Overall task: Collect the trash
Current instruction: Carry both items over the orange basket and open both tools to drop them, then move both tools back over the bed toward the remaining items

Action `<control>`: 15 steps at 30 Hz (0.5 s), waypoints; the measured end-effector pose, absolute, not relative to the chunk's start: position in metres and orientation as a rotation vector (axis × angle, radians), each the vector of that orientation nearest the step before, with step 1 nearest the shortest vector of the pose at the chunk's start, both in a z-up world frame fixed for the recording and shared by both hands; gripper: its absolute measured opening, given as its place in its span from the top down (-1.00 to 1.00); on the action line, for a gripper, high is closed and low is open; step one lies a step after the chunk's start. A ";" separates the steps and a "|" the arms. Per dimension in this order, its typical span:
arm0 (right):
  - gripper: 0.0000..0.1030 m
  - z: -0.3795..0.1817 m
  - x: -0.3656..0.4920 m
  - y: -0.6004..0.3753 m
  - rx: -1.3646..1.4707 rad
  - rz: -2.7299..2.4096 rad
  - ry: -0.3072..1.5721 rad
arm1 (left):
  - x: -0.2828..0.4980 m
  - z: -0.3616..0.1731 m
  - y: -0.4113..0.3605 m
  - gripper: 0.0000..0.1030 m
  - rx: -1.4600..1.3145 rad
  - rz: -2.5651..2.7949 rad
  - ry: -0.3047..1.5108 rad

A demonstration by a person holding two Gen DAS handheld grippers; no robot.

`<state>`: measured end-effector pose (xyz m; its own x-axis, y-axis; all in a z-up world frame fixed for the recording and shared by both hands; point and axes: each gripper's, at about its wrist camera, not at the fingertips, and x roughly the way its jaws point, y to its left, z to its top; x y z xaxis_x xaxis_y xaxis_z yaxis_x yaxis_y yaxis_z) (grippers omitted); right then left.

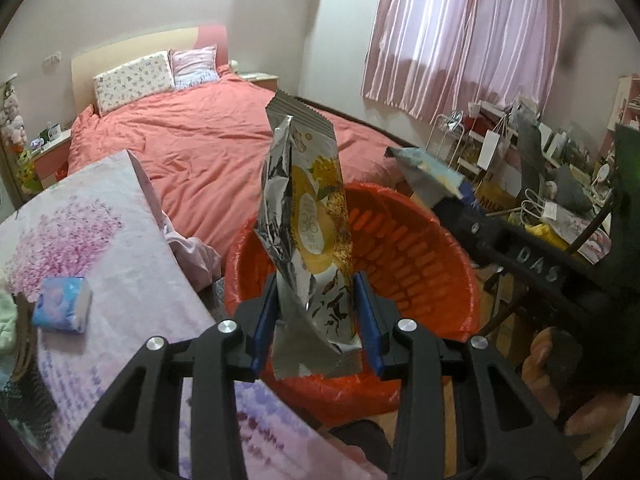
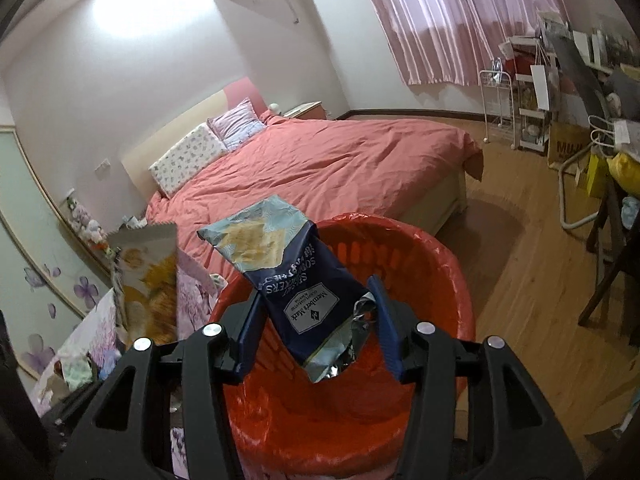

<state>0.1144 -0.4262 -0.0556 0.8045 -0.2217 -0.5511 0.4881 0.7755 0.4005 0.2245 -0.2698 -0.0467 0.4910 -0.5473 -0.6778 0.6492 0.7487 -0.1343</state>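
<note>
- Yellow snack wrapper [image 1: 316,216]: upright between the blue fingers [image 1: 366,316] of the left tool [image 1: 316,320], directly over the orange bin [image 1: 420,240]. Jaws look spread; the wrapper sits between them, and I cannot tell whether the pads touch it.
- Dark blue cracker bag [image 2: 296,280]: tilted, between the fingers of the right tool [image 2: 316,324], also over the bin [image 2: 448,264]. Gaps show on both sides of the bag; jaws spread, not pinching.
- Bin: orange slotted basket lined with an orange-red bag, on the wood floor [image 2: 520,280] just beside the desk [image 1: 120,240].
- Desk: purple floral cover, blue tissue pack [image 1: 62,304] lying on it.
- Behind: bed [image 1: 192,140] with coral duvet, two pillows, pink curtains [image 1: 460,32]; cluttered shelves to the right.
</note>
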 end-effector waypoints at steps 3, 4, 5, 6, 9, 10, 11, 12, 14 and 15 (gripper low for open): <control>-0.27 -0.060 0.117 -0.429 0.577 -0.389 0.519 | 0.231 -0.054 -0.274 -0.07 0.149 -0.709 0.781; -0.28 -0.061 0.117 -0.429 0.583 -0.386 0.524 | 0.233 -0.056 -0.274 -0.09 0.151 -0.701 0.783; -0.29 -0.062 0.117 -0.430 0.589 -0.380 0.529 | 0.234 -0.058 -0.274 -0.12 0.155 -0.695 0.788; -0.29 -0.063 0.116 -0.429 0.592 -0.380 0.534 | 0.236 -0.059 -0.273 -0.14 0.157 -0.689 0.793; -0.34 -0.060 0.112 -0.426 0.580 -0.395 0.540 | 0.238 -0.064 -0.264 -0.17 0.164 -0.657 0.806; -0.35 -0.058 0.112 -0.426 0.571 -0.401 0.543 | 0.239 -0.064 -0.261 -0.17 0.164 -0.649 0.807; -0.35 -0.056 0.109 -0.422 0.556 -0.408 0.546 | 0.239 -0.063 -0.255 -0.20 0.164 -0.637 0.806; -0.35 -0.053 0.112 -0.422 0.551 -0.411 0.547 | 0.239 -0.063 -0.251 -0.23 0.165 -0.626 0.803; -0.35 -0.049 0.109 -0.416 0.535 -0.419 0.548 | 0.235 -0.059 -0.240 -0.28 0.166 -0.594 0.793; -0.36 -0.047 0.109 -0.415 0.530 -0.421 0.548 | 0.233 -0.057 -0.232 -0.30 0.165 -0.580 0.790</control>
<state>0.1090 -0.4150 -0.0468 0.7760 -0.2334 -0.5860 0.5059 0.7852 0.3571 0.2331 -0.2324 -0.0573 0.5582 -0.4290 -0.7101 0.5487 0.8329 -0.0719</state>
